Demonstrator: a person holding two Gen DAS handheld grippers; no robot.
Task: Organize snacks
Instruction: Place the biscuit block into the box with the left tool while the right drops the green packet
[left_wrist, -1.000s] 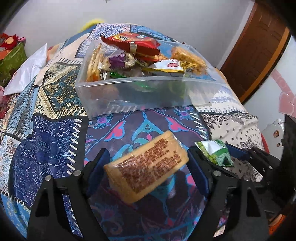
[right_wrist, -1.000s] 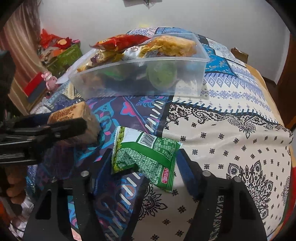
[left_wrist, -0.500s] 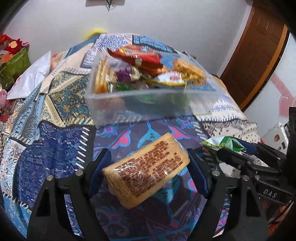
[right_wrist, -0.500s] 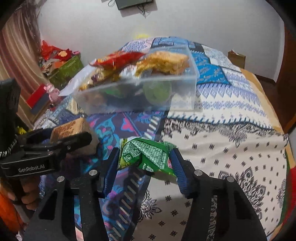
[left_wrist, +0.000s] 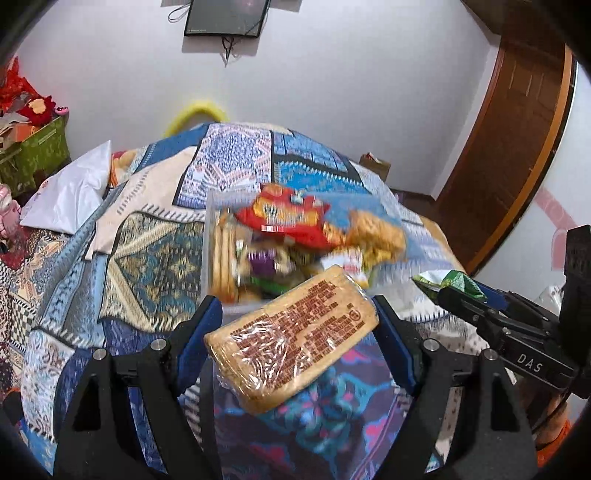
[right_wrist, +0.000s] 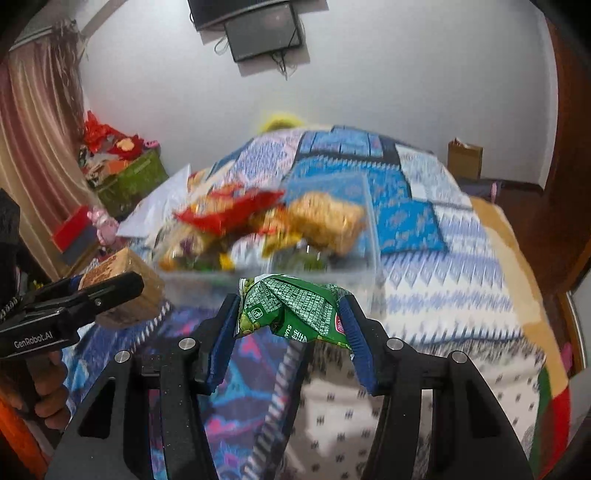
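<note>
Both snacks have come up off the bed (left_wrist: 155, 258) in the last second: where the green packet (right_wrist: 291, 310) lay flat on the quilt between wide-set pads, the right gripper (right_wrist: 290, 321) has now narrowed onto it and lifted it, crumpling the foil between its blue pads. The left gripper (left_wrist: 295, 332) holds the wrapped biscuit pack (left_wrist: 291, 332) clamped across its ends, tilted with the far end higher, as it did a second ago, but it has been raised too. The clear snack box (left_wrist: 221, 310), already heaped with a red chip bag (left_wrist: 288, 221) and other packets, sits just ahead of both grippers and now appears lower relative to them than before, so its open top is more in view. The left gripper also shows off to the left of the right one, level with it. The lift probably means the picking stage is finished for these two items and the carry toward the box is under way; what remains is to bring each over the rim and let go, finding room on a pile that already rises above the walls, where a loosely dropped packet could slide off.
</note>
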